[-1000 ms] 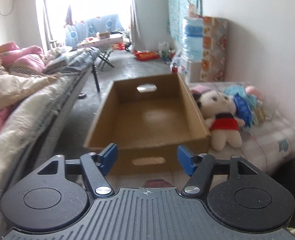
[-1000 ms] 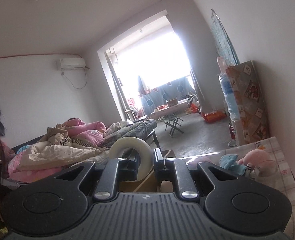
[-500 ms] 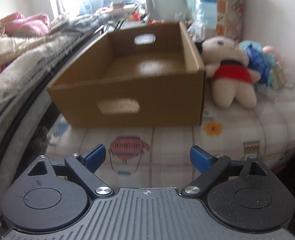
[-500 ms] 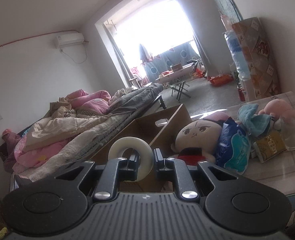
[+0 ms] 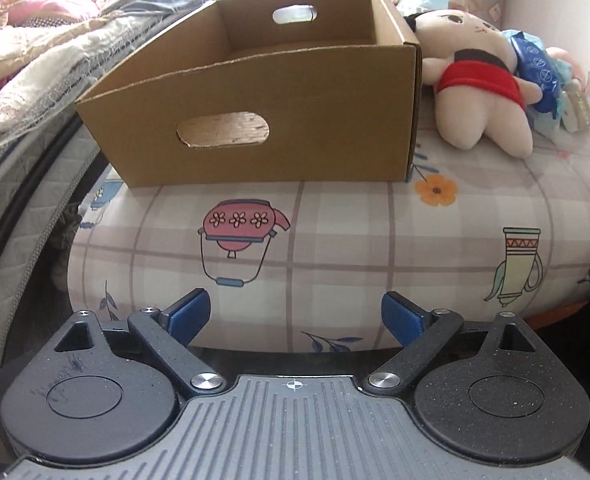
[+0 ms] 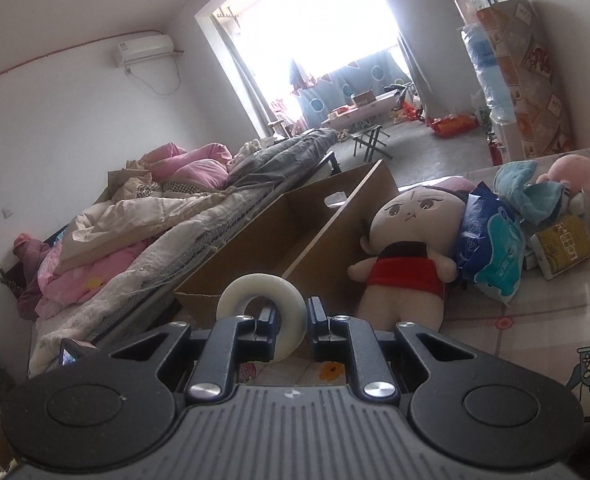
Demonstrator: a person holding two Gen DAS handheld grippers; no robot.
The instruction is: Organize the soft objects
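Left gripper (image 5: 294, 312): jaws spread wide, nothing between them, ready for grasping; cardboard box (image 5: 255, 92) ahead; plush doll (image 5: 483, 76) beyond them, rightward; right gripper (image 6: 291, 322): jaws clamped on tape roll (image 6: 261, 300).
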